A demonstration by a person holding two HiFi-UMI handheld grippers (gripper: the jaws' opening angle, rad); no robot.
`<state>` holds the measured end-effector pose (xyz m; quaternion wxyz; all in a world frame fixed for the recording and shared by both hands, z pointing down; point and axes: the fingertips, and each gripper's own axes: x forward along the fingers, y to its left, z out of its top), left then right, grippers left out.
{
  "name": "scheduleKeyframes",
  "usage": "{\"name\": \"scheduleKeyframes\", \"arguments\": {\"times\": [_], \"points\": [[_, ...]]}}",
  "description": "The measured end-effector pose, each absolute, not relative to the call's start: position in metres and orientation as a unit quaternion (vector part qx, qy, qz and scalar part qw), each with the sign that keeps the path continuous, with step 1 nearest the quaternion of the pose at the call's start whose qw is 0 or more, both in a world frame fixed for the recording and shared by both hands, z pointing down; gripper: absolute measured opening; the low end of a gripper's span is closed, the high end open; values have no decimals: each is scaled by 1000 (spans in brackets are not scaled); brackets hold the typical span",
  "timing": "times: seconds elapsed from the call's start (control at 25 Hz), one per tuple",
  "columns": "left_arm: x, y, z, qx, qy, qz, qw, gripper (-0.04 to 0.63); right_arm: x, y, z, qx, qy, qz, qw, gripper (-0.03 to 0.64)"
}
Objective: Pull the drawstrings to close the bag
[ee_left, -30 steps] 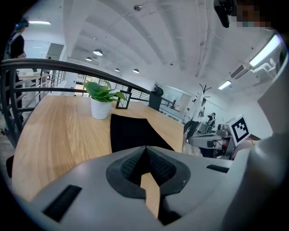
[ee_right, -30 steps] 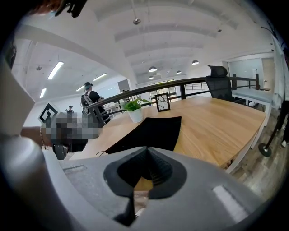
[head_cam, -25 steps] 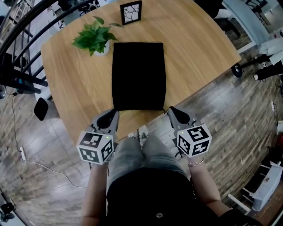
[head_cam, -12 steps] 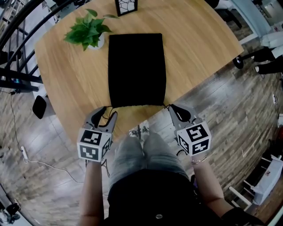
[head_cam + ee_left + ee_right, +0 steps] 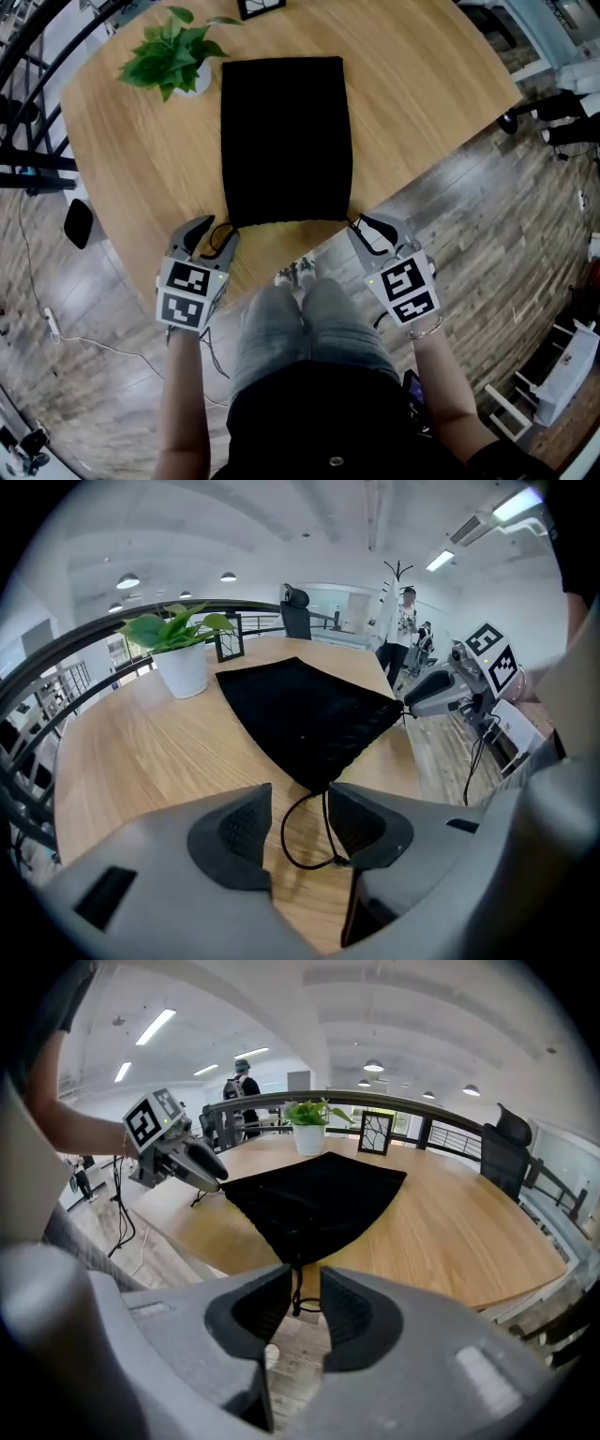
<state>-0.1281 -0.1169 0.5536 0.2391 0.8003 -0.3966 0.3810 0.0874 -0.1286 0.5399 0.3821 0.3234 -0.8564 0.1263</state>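
The black drawstring bag (image 5: 286, 141) lies flat on the round wooden table (image 5: 122, 159), its gathered mouth toward the near edge. At the mouth's left corner, my left gripper (image 5: 212, 238) has its jaws opening. The left drawstring (image 5: 305, 841) rests as a slack loop on the wood between them, touching neither pad. My right gripper (image 5: 369, 228) sits at the mouth's right corner, past the table edge, jaws also opening. The right drawstring (image 5: 296, 1290) hangs loose in the narrow gap between those pads. The bag (image 5: 309, 714) fills the middle of both gripper views.
A potted green plant (image 5: 169, 52) and a small picture frame (image 5: 261, 7) stand at the table's far side. The person's legs and shoes (image 5: 295, 274) are just below the near table edge. Wooden floor, a railing and office furniture surround the table.
Both grippers were shut on the drawstrings and now stand open, the left opening first. The cords have dropped slack. Both grippers have edged forward toward the bag's mouth.
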Motion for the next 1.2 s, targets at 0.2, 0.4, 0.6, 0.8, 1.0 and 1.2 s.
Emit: {"name": "scheduleKeyframes", "arguments": {"times": [0.2, 0.4, 0.6, 0.8, 1.0, 1.2], "points": [[-128, -122, 558, 809, -370, 385, 244, 195, 83, -130, 551, 297, -858, 121, 401, 93], [-128, -121, 566, 816, -341, 399, 243, 195, 80, -128, 559, 280, -857, 122, 415, 92], [-129, -117, 572, 814, -334, 408, 241, 195, 81, -126, 564, 277, -853, 116, 427, 92], [-129, -117, 572, 812, -338, 412, 237, 168, 81, -125, 566, 281, -850, 113, 431, 91], [-131, -114, 573, 810, -330, 425, 234, 65, 84, -126, 566, 289, -846, 103, 437, 31], [-133, -111, 574, 807, -323, 438, 227, 21, 85, -126, 563, 292, -849, 105, 427, 29]]}}
